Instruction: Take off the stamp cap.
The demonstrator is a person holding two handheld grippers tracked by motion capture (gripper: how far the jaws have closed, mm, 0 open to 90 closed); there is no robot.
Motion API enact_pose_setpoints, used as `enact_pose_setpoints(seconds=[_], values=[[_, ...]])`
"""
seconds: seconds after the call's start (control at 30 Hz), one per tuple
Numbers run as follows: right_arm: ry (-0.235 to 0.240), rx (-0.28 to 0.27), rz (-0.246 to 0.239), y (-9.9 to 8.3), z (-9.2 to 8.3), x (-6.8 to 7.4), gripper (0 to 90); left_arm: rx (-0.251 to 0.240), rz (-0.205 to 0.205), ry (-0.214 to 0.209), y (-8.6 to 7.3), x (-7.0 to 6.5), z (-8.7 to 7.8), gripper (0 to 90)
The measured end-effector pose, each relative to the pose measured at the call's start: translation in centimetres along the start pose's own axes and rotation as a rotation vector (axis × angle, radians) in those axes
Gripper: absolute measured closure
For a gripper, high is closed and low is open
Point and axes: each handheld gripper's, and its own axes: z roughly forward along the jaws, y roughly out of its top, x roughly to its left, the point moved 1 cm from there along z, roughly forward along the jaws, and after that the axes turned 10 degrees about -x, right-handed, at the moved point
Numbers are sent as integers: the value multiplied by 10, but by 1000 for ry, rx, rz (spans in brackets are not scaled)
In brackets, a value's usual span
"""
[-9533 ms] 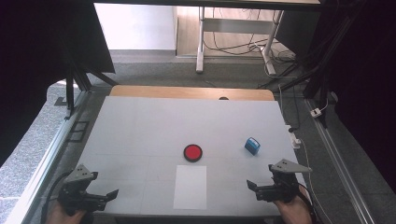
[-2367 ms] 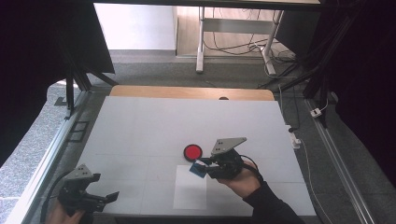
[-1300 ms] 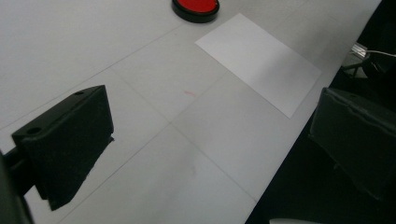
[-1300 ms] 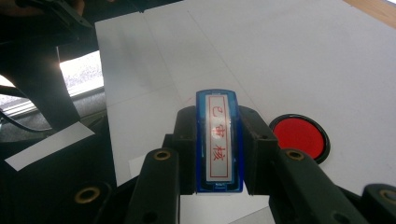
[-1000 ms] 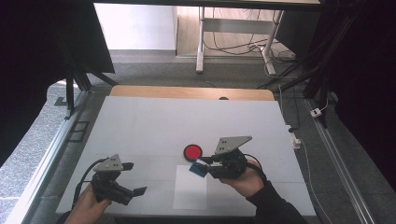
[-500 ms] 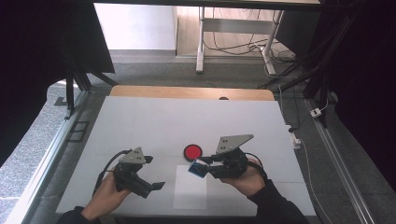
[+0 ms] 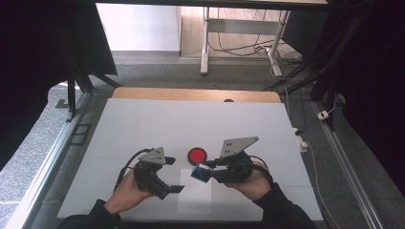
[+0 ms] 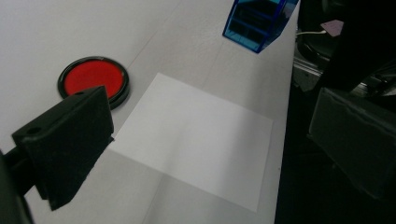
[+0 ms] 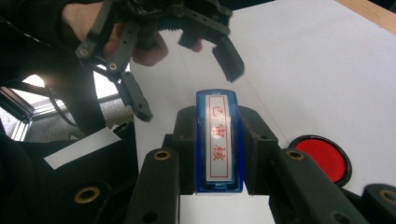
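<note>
High view | left gripper (image 7: 173,187) open, moved in beside paper (image 7: 195,198) | right gripper (image 7: 206,170) unmoved, clamping blue stamp (image 7: 200,172)

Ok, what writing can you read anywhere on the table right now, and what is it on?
"已审核", red characters in a red frame on the white label of the blue stamp clamped in the right gripper.
Red ink pad: no writing to read.
White paper sheet: blank.

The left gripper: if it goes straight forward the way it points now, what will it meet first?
Probably the white paper sheet: the left gripper, jaws open, aims low over it. The blue stamp hangs higher and farther along; the red ink pad lies aside. Depth is uncertain.
</note>
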Motion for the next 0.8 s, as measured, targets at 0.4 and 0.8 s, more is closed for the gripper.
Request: enact_pose_setpoints(seconds=[0.4,0.8], values=[[46,0,-6,2,3,7,705,-8,48,-151,9,-1,27,34],[83,-3,-16,4,4,12,705,-42,118,-257,9,-1,25,434]])
